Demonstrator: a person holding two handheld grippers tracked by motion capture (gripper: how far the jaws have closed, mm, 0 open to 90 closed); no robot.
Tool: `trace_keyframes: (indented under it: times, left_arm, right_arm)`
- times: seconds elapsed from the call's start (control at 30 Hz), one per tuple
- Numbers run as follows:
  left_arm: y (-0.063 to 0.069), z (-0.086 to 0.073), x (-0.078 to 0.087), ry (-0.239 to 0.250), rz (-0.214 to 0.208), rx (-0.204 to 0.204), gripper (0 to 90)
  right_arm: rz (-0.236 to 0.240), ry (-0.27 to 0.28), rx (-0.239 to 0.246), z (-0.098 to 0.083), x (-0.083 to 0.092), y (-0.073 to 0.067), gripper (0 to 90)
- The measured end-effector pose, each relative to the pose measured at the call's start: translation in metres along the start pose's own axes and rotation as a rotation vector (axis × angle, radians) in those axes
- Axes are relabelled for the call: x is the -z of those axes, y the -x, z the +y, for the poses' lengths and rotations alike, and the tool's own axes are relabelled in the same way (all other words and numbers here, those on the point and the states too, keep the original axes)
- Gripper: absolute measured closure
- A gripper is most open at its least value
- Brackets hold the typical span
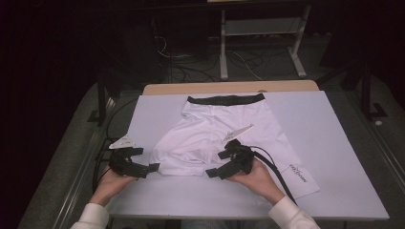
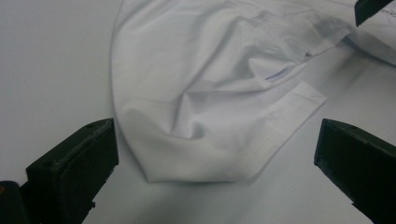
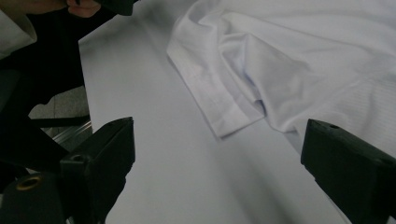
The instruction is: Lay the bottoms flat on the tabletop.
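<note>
Nearby, both the left gripper [image 1: 154, 167] and right gripper [image 1: 211, 172] wide-jawed, empty, flanking the white shorts' [image 1: 215, 133] near hem, bare table [image 1: 191, 195] beneath.

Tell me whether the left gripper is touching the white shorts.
Apart. In the left gripper view, the left gripper has its jaws open on either side of the white shorts, with bare table between each jaw and the hem.

Bare table [image 1: 334, 157] around the white shorts [image 1: 215, 133]; only its rumpled leg hem [image 2: 261, 140] between both grippers' spread fingers.
</note>
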State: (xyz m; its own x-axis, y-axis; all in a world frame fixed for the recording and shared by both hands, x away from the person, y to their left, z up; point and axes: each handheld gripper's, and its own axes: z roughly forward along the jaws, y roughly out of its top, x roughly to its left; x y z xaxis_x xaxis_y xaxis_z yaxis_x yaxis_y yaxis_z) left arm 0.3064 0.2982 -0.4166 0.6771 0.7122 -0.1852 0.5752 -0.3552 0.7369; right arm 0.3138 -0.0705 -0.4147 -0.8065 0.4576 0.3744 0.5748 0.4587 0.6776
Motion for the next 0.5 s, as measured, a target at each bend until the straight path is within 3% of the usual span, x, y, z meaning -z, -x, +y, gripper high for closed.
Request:
trace_keyframes:
  times: [0.2, 0.5]
  left_arm:
    - [-0.013, -0.009, -0.002, -0.016, 0.008, 0.047, 0.3]
    - [-0.025, -0.013, -0.013, -0.039, -0.02, 0.096, 7.4]
  right_arm:
    - [0.031, -0.031, 0.018, 0.004, -0.02, -0.005, 13.9]
    - [0.054, -0.081, 0.038, 0.009, -0.046, -0.009, 17.8]
